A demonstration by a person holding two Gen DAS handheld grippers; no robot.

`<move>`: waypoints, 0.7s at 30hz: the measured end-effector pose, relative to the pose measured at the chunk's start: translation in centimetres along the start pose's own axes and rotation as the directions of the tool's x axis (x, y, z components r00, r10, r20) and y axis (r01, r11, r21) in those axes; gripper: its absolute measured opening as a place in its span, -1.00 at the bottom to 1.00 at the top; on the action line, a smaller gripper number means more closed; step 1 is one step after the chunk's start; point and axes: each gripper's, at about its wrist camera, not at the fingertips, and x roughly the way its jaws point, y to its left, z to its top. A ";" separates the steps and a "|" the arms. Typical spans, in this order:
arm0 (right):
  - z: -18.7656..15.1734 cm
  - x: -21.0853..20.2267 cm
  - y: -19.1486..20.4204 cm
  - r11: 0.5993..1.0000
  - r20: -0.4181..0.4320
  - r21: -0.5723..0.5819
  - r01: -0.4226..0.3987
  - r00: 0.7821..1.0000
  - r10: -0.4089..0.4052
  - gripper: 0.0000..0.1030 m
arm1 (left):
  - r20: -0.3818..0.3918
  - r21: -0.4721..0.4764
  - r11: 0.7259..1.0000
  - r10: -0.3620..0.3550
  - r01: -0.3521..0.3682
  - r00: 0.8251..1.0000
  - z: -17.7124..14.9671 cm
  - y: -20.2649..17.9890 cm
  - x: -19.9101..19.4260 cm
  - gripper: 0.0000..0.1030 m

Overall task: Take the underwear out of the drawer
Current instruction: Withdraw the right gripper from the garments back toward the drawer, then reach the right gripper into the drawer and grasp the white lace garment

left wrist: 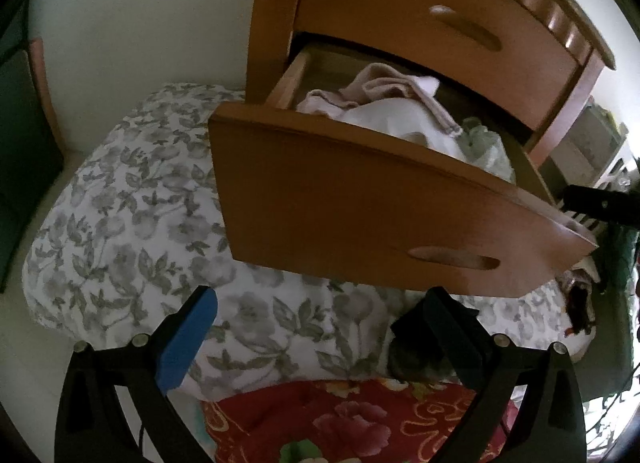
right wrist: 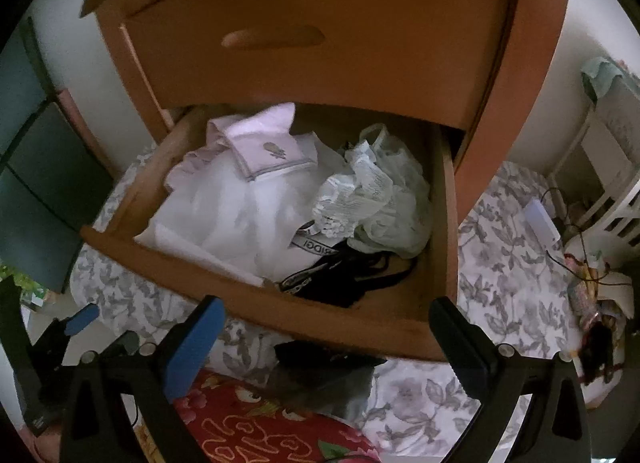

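The wooden nightstand's lower drawer (right wrist: 248, 295) is pulled out over the bed. Inside lie a folded pink cloth (right wrist: 260, 143), white fabric (right wrist: 232, 215), pale green lace underwear (right wrist: 376, 191) and black underwear with a lettered white band (right wrist: 344, 275). My right gripper (right wrist: 326, 335) hovers open just in front of the drawer's front panel, holding nothing. A dark garment (right wrist: 320, 375) lies on the bed below it. My left gripper (left wrist: 324, 327) is open and empty, lower down, under the drawer front (left wrist: 360, 215). The left view shows only the pink cloth (left wrist: 384, 87) and white fabric (left wrist: 392, 115).
The closed upper drawer (right wrist: 320, 43) overhangs the back of the open one. A floral grey-and-white duvet (left wrist: 120, 203) and a red flowered cushion (right wrist: 248, 431) lie below. Clutter and cables (right wrist: 592, 275) sit on the bed at the right. A white wall (left wrist: 140, 23) stands left of the nightstand.
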 end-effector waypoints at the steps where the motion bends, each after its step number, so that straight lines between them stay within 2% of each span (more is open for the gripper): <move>1: 0.0 0.3 -0.3 1.000 -0.003 0.001 0.002 1.000 -0.002 1.00 | 0.000 0.004 1.000 0.007 -0.007 1.000 0.0 0.0 0.1 0.99; 9: 2.5 3.3 -1.1 1.000 -0.026 0.013 0.026 0.999 -0.026 1.00 | 0.002 0.007 1.000 -0.003 0.003 1.000 0.3 0.4 1.1 0.99; 14: 4.1 4.9 -1.5 0.999 -0.043 0.013 0.042 0.998 -0.042 1.00 | 0.031 0.004 0.999 -0.032 0.032 0.999 0.7 0.5 0.9 0.99; 21: 6.0 8.2 -2.3 0.997 -0.114 0.022 0.076 0.991 -0.073 1.00 | 0.074 0.023 0.999 -0.046 0.044 0.996 0.9 0.4 0.5 0.99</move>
